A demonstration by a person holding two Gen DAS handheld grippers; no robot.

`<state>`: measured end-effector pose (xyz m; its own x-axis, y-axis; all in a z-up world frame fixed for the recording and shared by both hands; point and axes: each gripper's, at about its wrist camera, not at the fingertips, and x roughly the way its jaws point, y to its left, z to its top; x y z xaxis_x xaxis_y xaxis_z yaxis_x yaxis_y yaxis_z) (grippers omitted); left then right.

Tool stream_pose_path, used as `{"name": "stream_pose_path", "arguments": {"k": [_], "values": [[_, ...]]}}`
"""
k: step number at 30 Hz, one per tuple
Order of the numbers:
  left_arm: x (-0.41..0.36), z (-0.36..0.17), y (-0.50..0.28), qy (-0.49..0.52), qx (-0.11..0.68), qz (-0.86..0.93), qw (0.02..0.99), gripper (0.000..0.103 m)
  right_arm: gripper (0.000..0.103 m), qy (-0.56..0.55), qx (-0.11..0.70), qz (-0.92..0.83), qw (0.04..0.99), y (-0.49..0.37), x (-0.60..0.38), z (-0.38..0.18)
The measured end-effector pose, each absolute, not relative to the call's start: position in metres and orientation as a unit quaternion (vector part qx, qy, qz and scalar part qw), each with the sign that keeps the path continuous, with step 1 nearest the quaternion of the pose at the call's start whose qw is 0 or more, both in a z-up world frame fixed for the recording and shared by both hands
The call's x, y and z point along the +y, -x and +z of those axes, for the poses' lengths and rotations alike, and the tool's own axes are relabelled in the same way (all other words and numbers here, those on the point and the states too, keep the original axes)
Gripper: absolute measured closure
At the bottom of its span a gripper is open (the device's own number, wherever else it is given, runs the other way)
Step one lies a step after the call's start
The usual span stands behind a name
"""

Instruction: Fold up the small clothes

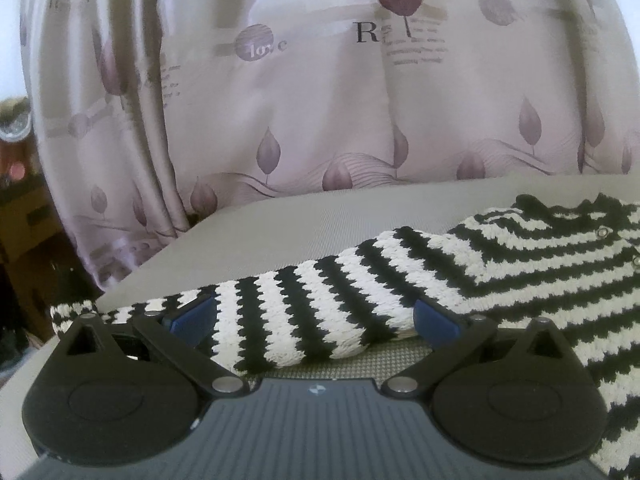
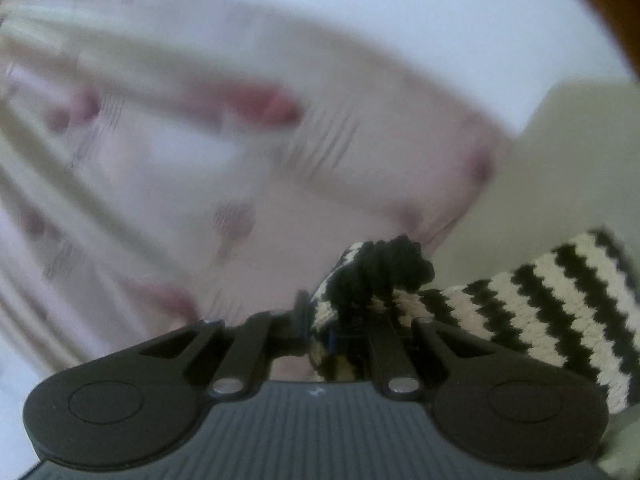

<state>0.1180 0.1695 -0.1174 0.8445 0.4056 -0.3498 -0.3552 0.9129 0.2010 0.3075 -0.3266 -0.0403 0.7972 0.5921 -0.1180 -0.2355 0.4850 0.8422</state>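
Observation:
A black-and-white striped knit sweater lies spread on the grey table. One sleeve stretches leftward across the left wrist view, its cuff hanging over the table's left edge. My left gripper stands open and low over that sleeve, its blue pads wide apart with the knit between and beneath them. In the right wrist view my right gripper is shut on a bunched, black-trimmed end of the other sleeve, which is lifted off the table and trails away to the right.
A pale curtain with purple leaf prints hangs close behind the table's far edge. Dark furniture stands at the far left. The right wrist view is blurred by motion, with the curtain and a pale wall behind.

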Motion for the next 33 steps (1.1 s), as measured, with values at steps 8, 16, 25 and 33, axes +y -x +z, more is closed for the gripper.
{"name": "stream_pose_path", "arguments": {"k": [8,16,25,33], "values": [[0.169,-0.116,-0.115,-0.063,0.190,0.198,0.959,0.000,0.094,-0.384,0.294,0.306,0.820,-0.309,-0.190,-0.095],[0.163,-0.116,-0.113,-0.077,0.181,0.192,0.962,0.000,0.092,-0.238,0.338,0.310,0.856,-0.299,-0.116,-0.135],[0.163,-0.115,-0.114,-0.077,0.183,0.183,0.963,0.000,0.021,-0.224,0.302,0.351,0.857,-0.289,-0.127,-0.122],[0.155,-0.077,-0.133,0.059,0.222,0.029,0.973,0.000,0.023,-0.079,0.249,0.191,0.946,-0.226,-0.248,-0.103]]}}
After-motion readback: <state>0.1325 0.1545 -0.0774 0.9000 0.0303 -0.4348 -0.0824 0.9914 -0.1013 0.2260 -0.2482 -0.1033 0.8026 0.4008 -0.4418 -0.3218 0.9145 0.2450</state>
